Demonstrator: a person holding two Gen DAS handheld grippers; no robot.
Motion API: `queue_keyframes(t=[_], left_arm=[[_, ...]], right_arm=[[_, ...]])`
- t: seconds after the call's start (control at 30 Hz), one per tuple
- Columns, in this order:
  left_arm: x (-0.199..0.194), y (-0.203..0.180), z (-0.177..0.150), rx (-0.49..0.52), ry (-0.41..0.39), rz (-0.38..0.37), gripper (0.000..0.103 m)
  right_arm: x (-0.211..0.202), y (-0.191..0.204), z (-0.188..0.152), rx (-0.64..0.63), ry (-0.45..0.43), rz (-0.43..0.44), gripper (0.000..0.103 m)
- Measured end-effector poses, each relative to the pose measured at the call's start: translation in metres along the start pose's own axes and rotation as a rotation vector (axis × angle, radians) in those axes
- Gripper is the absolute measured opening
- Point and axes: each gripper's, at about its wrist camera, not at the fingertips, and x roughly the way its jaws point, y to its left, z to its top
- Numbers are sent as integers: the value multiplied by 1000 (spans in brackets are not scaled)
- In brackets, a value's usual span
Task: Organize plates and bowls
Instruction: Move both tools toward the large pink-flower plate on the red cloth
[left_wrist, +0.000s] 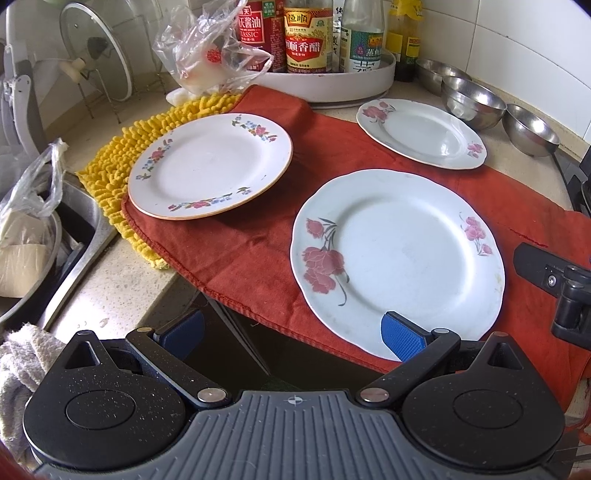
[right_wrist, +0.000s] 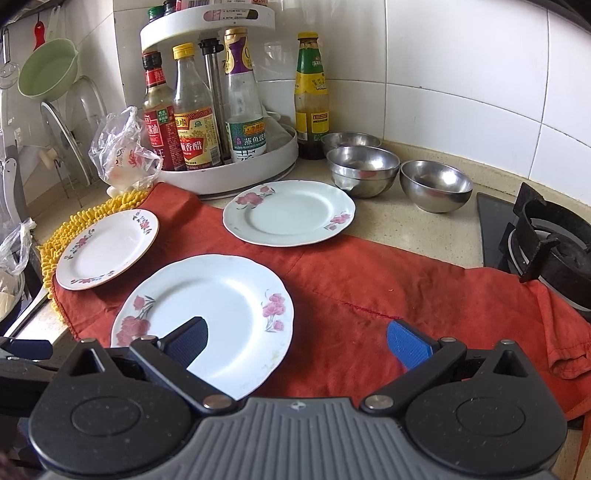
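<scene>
**Both grippers spread wide over the near plate, nothing grasped**

Three plates lie flat and apart on the red cloth (right_wrist: 369, 273) covering the worktop (right_wrist: 406, 221). Near plate (right_wrist: 218, 314) is largest, scalloped, pink flowers; it sits at the front edge of the cloth. Far plate (right_wrist: 290, 212), same pattern, lies behind it toward the condiment rack (right_wrist: 229, 173). Rimmed plate (right_wrist: 107, 249), orange edge, is off to the left, partly on the yellow mat (right_wrist: 74, 225).

Steel bowls (right_wrist: 436, 184) sit on bare worktop behind the cloth, right of the rack; two look nested, one single, a fourth behind.

Key relation: near plate lies just ahead of both grippers. Right gripper (right_wrist: 299, 339) has fingers released and empty; its left finger overlaps the plate's near rim, its right finger is over bare cloth, so the plate is ahead and to its left. Left gripper (left_wrist: 293, 332) is also released and empty; its right finger overlaps the same plate's near rim, its left finger hangs past the worktop edge, so the plate is ahead and to its right. Both about equally near; round plate, no long axis, so a rim pinch looks likely.

Hard to tell: whether either finger touches the plate or hovers. Near rim is hidden by the gripper bodies in both views. Rack top is cut off. Sink (left_wrist: 74, 229) at left is partly seen, contents unclear.
</scene>
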Motion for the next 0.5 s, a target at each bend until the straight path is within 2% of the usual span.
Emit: queue_keyframes(t=[0.5], left_arm=[[16, -4, 12, -6, 20, -4, 103]], right_arm=[[25, -9, 10, -20, 33, 12, 103]])
